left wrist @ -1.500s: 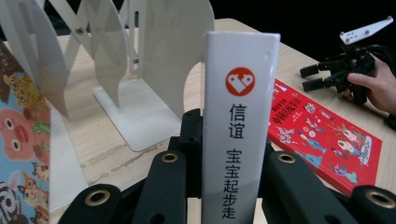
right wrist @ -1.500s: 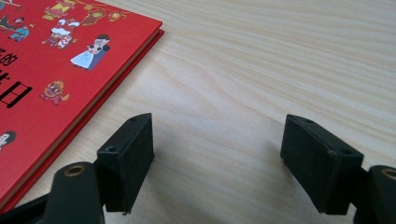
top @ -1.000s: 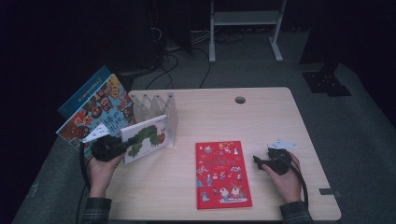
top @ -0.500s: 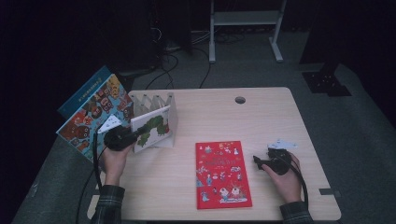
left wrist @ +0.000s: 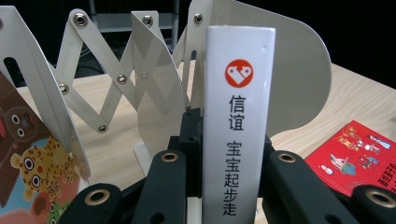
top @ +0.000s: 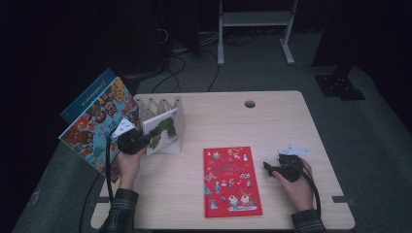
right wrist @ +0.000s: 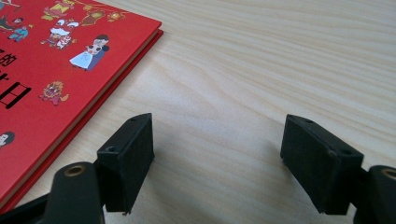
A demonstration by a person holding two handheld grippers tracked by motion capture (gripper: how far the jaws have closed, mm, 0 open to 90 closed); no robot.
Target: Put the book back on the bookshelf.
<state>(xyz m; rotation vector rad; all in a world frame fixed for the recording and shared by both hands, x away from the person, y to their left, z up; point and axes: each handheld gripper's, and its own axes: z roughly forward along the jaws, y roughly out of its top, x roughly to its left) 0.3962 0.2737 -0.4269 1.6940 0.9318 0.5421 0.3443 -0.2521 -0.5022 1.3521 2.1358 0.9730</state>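
My left gripper (top: 145, 138) is shut on a white picture book (top: 161, 130), holding it upright by its spine (left wrist: 238, 121), which carries a red logo and black characters. The book stands at the near end of a white accordion book rack (top: 165, 109), whose rounded end plate (left wrist: 299, 88) rises just behind the spine. A red picture book (top: 231, 180) lies flat on the wooden table (top: 282, 121). My right gripper (top: 268, 168) rests open on the table just right of the red book (right wrist: 51, 70), with bare wood between its pads (right wrist: 133, 156).
Two large colourful picture books (top: 97, 119) lean at the rack's left end, past the table's left edge; the front one has cartoon animals (left wrist: 32, 172). A round cable hole (top: 249, 104) sits at the table's back. A metal stand (top: 252, 19) is on the floor beyond.
My left gripper has carried the white book toward the rack and slightly down, turning it more upright at the rack's near end. The right gripper has stayed still.
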